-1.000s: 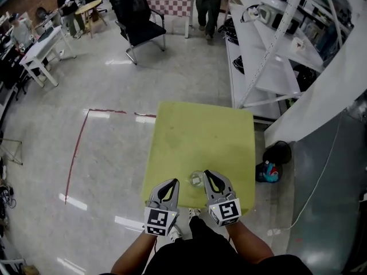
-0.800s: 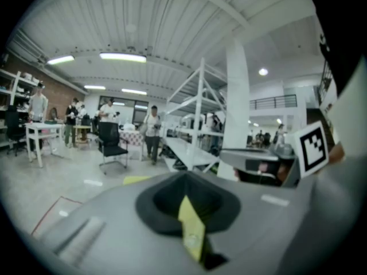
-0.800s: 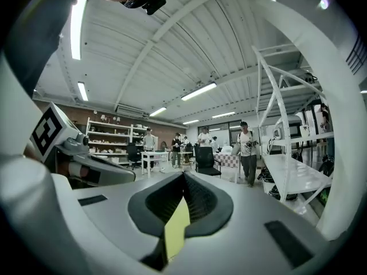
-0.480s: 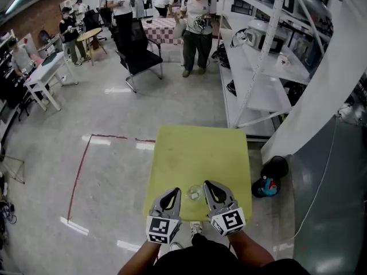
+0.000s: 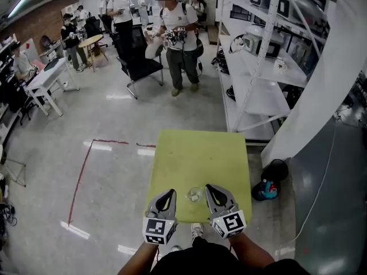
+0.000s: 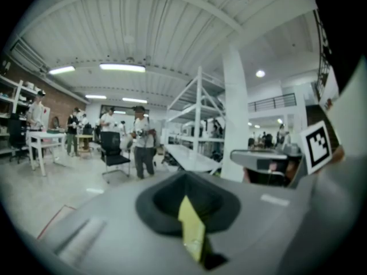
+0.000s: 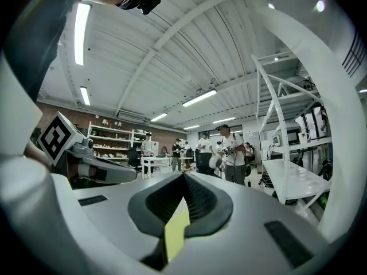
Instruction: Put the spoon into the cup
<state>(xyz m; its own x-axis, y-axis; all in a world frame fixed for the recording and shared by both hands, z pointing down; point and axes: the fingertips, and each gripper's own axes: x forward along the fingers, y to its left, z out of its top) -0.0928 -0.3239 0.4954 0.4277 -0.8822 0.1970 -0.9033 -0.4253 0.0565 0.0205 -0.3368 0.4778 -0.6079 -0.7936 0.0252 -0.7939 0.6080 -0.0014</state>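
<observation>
A small clear glass cup [image 5: 195, 195] stands near the front edge of the yellow-green table [image 5: 198, 153] in the head view. Something pale shows inside it; I cannot make out a spoon. My left gripper [image 5: 170, 193] sits just left of the cup and my right gripper [image 5: 210, 188] just right of it, both at the table's near edge. Each one's jaws meet at the tips with nothing held. In the left gripper view the left gripper [image 6: 184, 176] points up at the room, and so does the right gripper [image 7: 184, 177] in its own view. Neither gripper view shows the cup.
White shelving [image 5: 258, 90] runs along the right of the table. A dark bag and a colourful item [image 5: 269, 182] lie on the floor at the table's right. A person [image 5: 178, 39] stands beyond the table's far edge, near a black chair [image 5: 140, 62]. Red tape [image 5: 80, 171] marks the floor on the left.
The head view has tilted up and shows more of the room. The person beyond the table has walked closer. Both grippers keep their places beside the cup.
</observation>
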